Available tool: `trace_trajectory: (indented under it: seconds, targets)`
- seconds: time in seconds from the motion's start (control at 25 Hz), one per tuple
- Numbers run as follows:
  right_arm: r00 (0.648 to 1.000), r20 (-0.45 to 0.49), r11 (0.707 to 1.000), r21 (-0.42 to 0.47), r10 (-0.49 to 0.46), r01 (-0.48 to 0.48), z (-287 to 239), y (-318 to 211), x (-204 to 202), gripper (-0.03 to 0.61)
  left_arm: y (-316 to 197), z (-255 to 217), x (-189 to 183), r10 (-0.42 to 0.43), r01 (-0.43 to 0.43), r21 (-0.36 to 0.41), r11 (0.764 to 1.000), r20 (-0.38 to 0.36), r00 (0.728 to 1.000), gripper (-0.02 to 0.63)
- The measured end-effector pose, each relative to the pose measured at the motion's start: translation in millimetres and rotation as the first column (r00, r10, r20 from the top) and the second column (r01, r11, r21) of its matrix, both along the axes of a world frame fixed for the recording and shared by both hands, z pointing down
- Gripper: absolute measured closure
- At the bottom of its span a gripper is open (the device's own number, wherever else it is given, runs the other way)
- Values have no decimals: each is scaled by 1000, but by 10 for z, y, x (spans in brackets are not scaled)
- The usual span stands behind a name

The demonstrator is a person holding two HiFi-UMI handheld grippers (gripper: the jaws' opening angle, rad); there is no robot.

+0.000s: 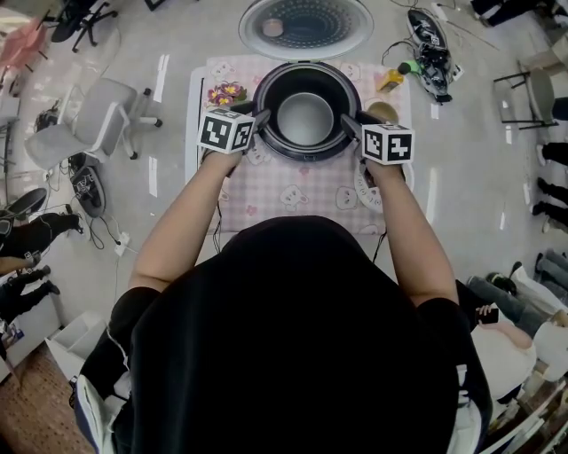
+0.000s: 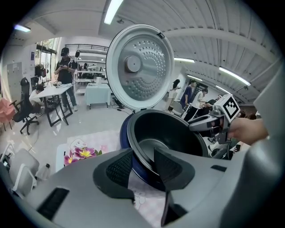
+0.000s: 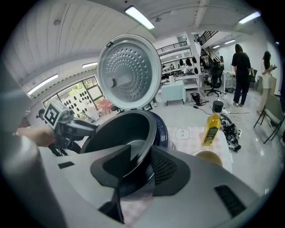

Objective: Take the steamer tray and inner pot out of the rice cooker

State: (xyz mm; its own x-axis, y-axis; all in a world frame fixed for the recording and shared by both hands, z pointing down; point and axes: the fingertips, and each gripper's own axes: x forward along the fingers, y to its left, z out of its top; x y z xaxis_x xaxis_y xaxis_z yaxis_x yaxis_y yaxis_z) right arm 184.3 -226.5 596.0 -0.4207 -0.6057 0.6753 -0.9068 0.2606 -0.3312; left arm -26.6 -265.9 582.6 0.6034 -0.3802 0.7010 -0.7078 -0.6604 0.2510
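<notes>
The blue rice cooker (image 1: 306, 156) (image 2: 124, 133) (image 3: 161, 128) stands on a pink checked cloth with its lid (image 1: 306, 27) (image 2: 140, 67) (image 3: 129, 73) swung up. The dark inner pot (image 1: 306, 117) (image 2: 167, 129) (image 3: 118, 133) sits in it, with nothing inside. My left gripper (image 1: 262, 120) (image 2: 143, 153) straddles the pot's left rim, open, one jaw inside and one outside. My right gripper (image 1: 346, 122) (image 3: 141, 151) straddles the right rim the same way, with pot wall showing between its jaws. No steamer tray is in view.
A yellow oil bottle (image 1: 390, 80) (image 3: 211, 129) and a yellowish bowl (image 1: 383, 111) (image 3: 207, 156) stand right of the cooker. The cloth (image 1: 293, 191) covers a small white table. An office chair (image 1: 98, 120) stands to the left, and cables and gear lie on the floor.
</notes>
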Motion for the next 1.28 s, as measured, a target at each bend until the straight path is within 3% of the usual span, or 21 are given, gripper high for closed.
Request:
trace_trajectory:
  seconds: [0.08,0.2,0.4,0.6,0.76,1.12,1.28]
  targets:
    - [1000,10,1000,-2,18,-18,-3,-21,15,436,-13,13,29,-9,8,-29,1000,-28,1000,453]
    - [993,90,997,-21,71,-69,-20,-38,49,456,-58,16,52,-85,69,-120,990,-136,987,470]
    - [936,299,981,-99,188,-165,-62,-57,41,497,-110,-3,-35,-260,162,-303,939,-318,911,483]
    - [851,443,958,-183,282,-222,-73,-68,63,522,-107,7,-90,-373,192,-419,887,-407,834,515]
    - [791,506,937,-244,344,-252,-83,-74,89,535,-58,-7,-62,-401,165,-474,865,-455,795,551]
    - [687,611,917,-316,393,-243,-61,-15,104,545,-1,-40,-52,-381,144,-460,876,-478,791,558]
    - [677,633,926,-287,376,-247,-179,18,90,545,-2,-162,-62,-361,129,-443,887,-491,793,560]
